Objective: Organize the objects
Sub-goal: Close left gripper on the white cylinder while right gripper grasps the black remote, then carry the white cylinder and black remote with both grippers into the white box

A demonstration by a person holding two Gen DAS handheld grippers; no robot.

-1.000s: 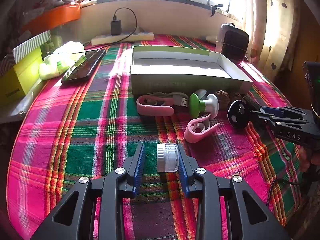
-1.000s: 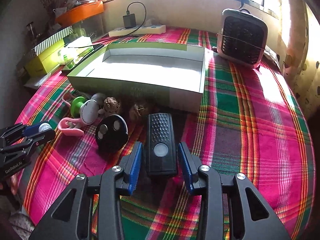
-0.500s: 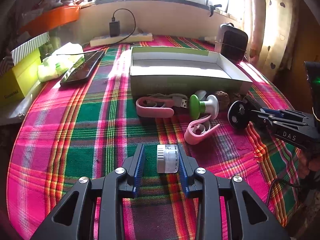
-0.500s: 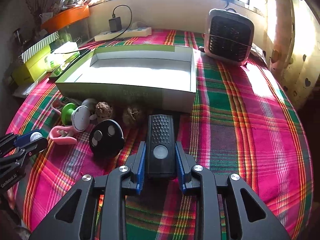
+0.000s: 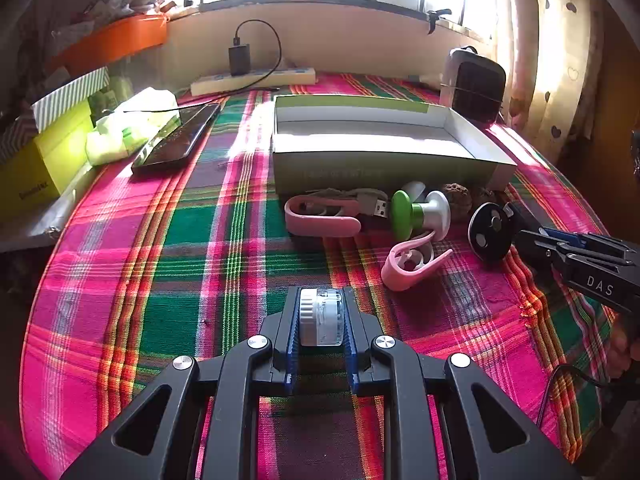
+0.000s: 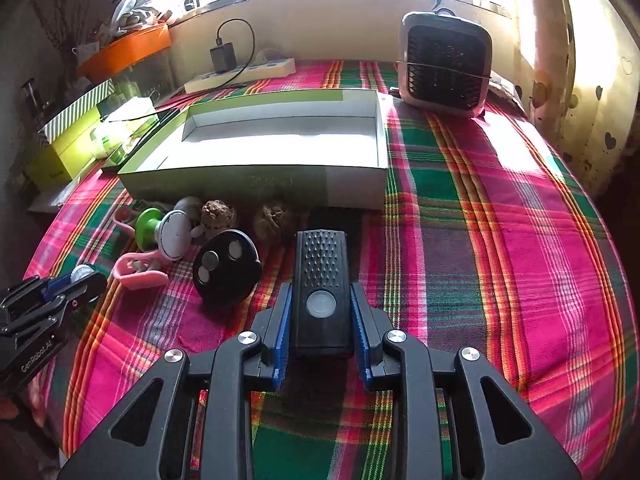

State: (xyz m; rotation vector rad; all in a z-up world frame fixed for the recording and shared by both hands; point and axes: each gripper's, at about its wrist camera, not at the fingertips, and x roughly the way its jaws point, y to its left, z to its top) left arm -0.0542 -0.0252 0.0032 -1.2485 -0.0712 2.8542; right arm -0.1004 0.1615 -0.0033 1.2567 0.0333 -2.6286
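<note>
on plaid cloth, left gripper clamping jar

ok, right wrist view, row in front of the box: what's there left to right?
Green-and-white knob → first brown nut → second brown nut → black remote, clamped in the right gripper. The black disc sits nearer, below the first nut.

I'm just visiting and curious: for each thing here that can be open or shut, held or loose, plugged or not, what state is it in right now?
left gripper: just closed, shut on the small jar.
small jar: on its side, white cap on.
right gripper: shut on the black remote.
black remote: flat on the cloth, button up.
shallow box: open, empty.
charger: plugged into the power strip.
</note>
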